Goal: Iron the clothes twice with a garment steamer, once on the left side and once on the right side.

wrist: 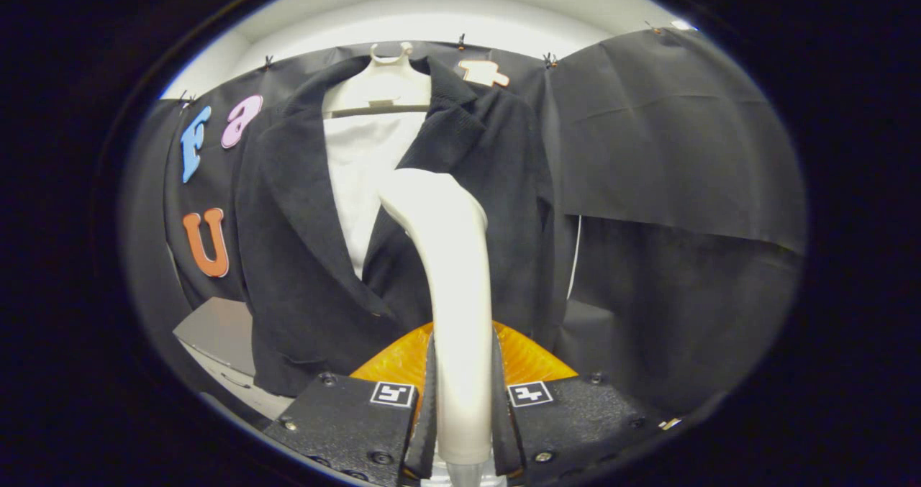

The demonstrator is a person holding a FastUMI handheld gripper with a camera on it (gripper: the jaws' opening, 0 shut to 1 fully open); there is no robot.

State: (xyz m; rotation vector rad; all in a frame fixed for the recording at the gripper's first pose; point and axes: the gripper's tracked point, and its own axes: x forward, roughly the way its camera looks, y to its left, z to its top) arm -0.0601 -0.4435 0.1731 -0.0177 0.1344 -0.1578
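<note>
Two black fingers [432, 408] of the gripper [463, 401] are pinched on the white handle of the garment steamer [453, 271], one pad pressing each side of it, so the jaws are closed onto that handle with no gap showing. Each finger mount carries a small square black-and-white marker, one on either side of the steamer's handle. Behind the handle's lower part, an orange ribbed piece [518, 361] fans out to both sides of the steamer.

From the fingers the steamer rises upright and bends at its top, its head leaning toward the clothes. The head sits in front of the black jacket [302, 257], over the spot where the two lapels meet; whether it touches the cloth cannot be told.

The jacket hangs just beyond the steamer on a white hanger [385, 77], whose top stands above the steamer's head. The jacket's front is open at the chest, and a white shirt [360, 178] shows between the lapels, directly above and behind the steamer's head. The jacket's hem falls below the level of the steamer's bend, on its left side.

Black cloth of the booth wall [669, 134] hangs behind the jacket and beside the steamer. A grey surface [216, 332] lies low beside the jacket's hem, off to the steamer's left.
</note>
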